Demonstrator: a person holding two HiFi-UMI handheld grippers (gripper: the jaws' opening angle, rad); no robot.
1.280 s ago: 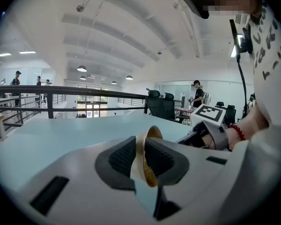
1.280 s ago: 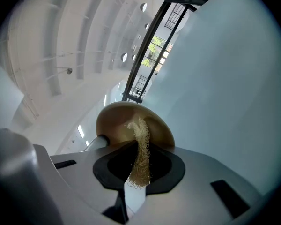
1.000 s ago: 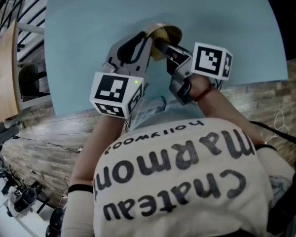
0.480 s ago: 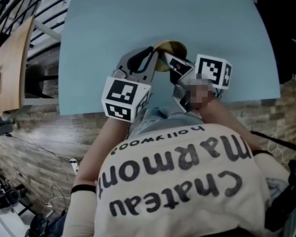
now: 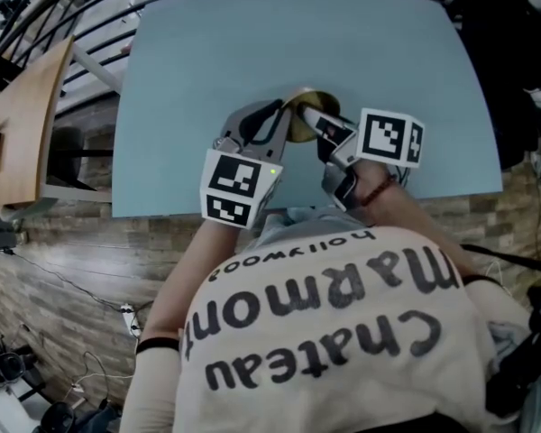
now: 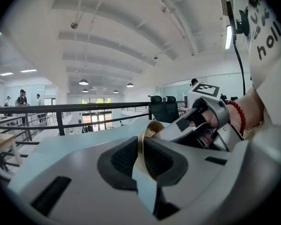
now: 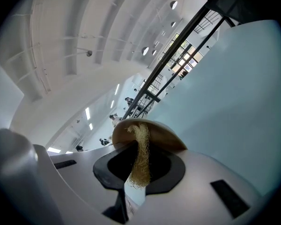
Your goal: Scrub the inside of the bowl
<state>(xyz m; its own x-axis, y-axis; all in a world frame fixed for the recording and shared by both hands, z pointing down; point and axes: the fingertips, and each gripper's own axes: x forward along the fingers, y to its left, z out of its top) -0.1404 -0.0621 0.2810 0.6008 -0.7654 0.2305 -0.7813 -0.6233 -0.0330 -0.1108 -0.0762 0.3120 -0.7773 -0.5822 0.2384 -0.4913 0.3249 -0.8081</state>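
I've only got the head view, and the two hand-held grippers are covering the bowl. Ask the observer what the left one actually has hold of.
Observer: The left hand-held gripper is shut on the thin rim of the bowl. The rim stands between its pads, and its jaws have just been closing on it.
Operator: And the right one, is it carrying anything?
Observer: Yes. The right hand-held gripper pinches a tuft of straw-coloured scrubber fibre between its jaws, with the bowl just beyond.
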